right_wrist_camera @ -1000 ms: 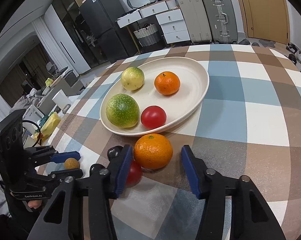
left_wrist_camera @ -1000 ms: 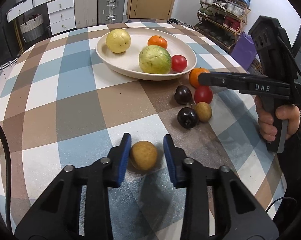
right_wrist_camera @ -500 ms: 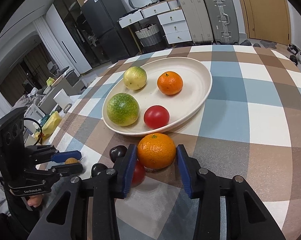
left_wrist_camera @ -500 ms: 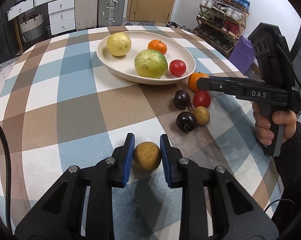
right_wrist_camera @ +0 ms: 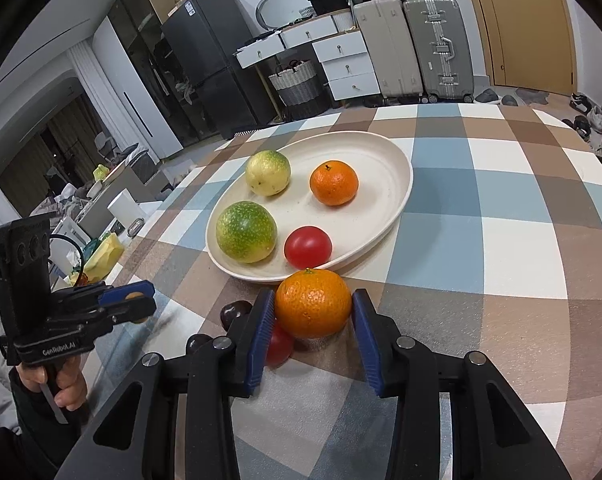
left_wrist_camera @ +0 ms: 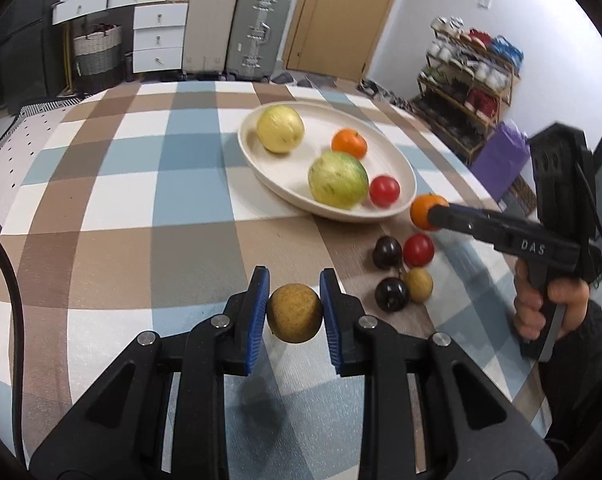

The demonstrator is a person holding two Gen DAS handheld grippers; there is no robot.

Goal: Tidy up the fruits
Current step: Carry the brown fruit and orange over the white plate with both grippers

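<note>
My left gripper (left_wrist_camera: 293, 292) is shut on a small round brown fruit (left_wrist_camera: 295, 314) and holds it a little above the checked tablecloth, its shadow below it. To the right, my right gripper (right_wrist_camera: 313, 300) is shut on an orange (right_wrist_camera: 313, 310) just outside the near rim of the cream plate (right_wrist_camera: 405, 176). In the left wrist view the same orange (left_wrist_camera: 421, 208) shows at the tip of the right gripper (left_wrist_camera: 435, 213). The plate (left_wrist_camera: 261, 168) holds a yellow fruit (left_wrist_camera: 280, 129), a green fruit (left_wrist_camera: 337, 184), a second orange (left_wrist_camera: 349, 143) and a red tomato (left_wrist_camera: 384, 191).
Two dark plums (left_wrist_camera: 387, 252) (left_wrist_camera: 391, 294), a red tomato (left_wrist_camera: 418, 249) and another brown fruit (left_wrist_camera: 419, 284) lie loose on the cloth between the grippers. A hand (left_wrist_camera: 541, 308) grips the right tool. Suitcases (left_wrist_camera: 261, 32), drawers and a shoe rack (left_wrist_camera: 469, 92) stand beyond the table.
The left jaws closed on the brown fruit and raised it off the cloth. The right jaws closed onto the orange and stayed where they were.
</note>
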